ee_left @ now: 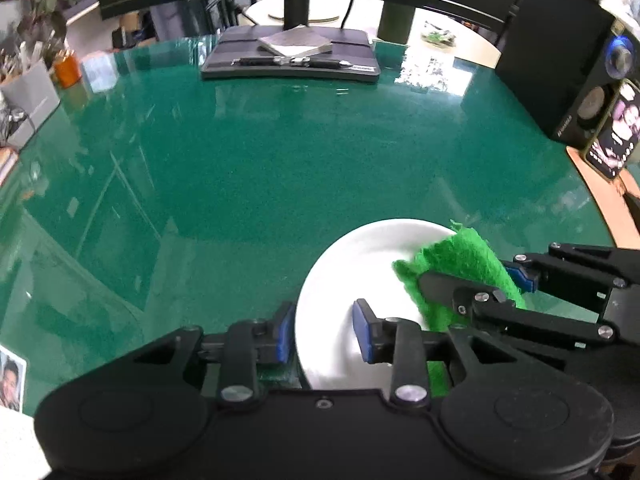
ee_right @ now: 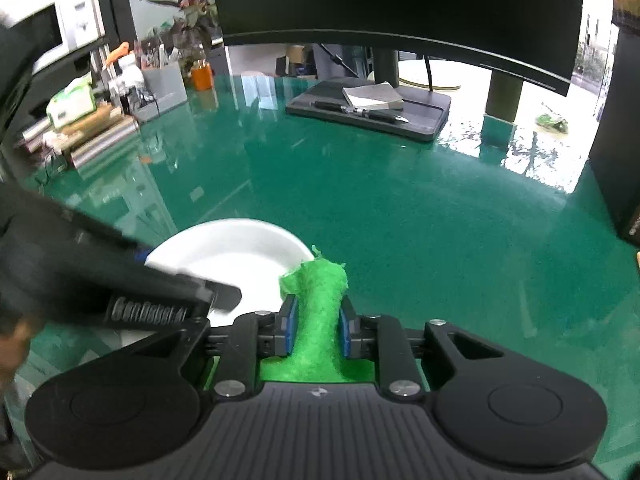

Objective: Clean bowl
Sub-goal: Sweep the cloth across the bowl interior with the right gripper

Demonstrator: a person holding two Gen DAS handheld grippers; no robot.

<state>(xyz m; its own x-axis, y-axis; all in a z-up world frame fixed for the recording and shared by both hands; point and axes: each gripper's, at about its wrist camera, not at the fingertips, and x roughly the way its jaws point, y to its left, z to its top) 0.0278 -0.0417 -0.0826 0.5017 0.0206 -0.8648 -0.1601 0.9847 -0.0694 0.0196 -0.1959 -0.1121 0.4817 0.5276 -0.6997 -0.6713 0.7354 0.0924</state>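
Cloth (ee_right: 318, 312), bright green and fuzzy, is clamped between the blue pads of the right tool (ee_right: 317, 330), its free end sticking up and forward over the near right rim of the white bowl (ee_right: 224, 248). From the left wrist view the same cloth (ee_left: 460, 268) drapes onto the bowl's (ee_left: 360, 264) right side, with the right tool (ee_left: 476, 280) coming in from the right.

The left tool (ee_left: 324, 334) stands with its jaws apart, straddling the near left rim: one pad outside the wall, the other inside the bowl, neither clearly pressing on it. I judge that the step in hand is wiping the inside while the other side steadies the bowl.

To do it well, the left tool should probably close gently on the rim so the bowl does not skate on the glossy green tabletop (ee_left: 280, 160). The cloth then wants to be pushed down against the inner wall and swept round, with the hard fingertips kept off the porcelain. The two tools sit near each other, so strokes should be kept short to avoid a knock.

Farther off, a monitor stand (ee_left: 292, 56) with pens sits well apart.
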